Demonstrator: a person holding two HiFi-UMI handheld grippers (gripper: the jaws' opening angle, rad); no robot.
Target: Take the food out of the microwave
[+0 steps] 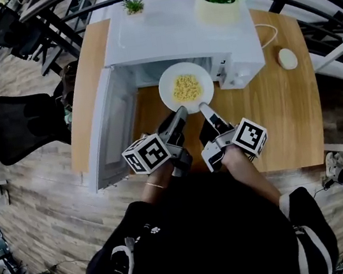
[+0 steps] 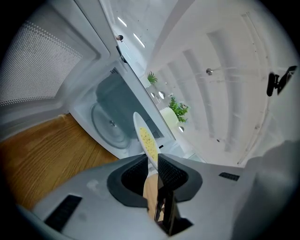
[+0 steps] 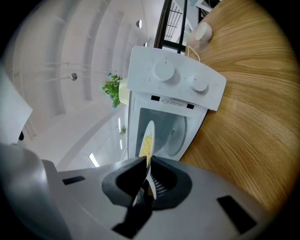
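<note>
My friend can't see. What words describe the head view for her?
The left gripper and right gripper each pinch the near rim of a white plate of yellow food at the open front of a white microwave on a wooden table.

Pale plank floor (image 1: 34,206), black office chair (image 1: 12,129) left of the wooden table (image 1: 284,115)

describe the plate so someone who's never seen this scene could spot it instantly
Find the white microwave on the wooden table, its door swung open. Just in front of its cavity is a round white plate. It alone holds yellow food, and the left gripper and right gripper each clamp its near rim.
</note>
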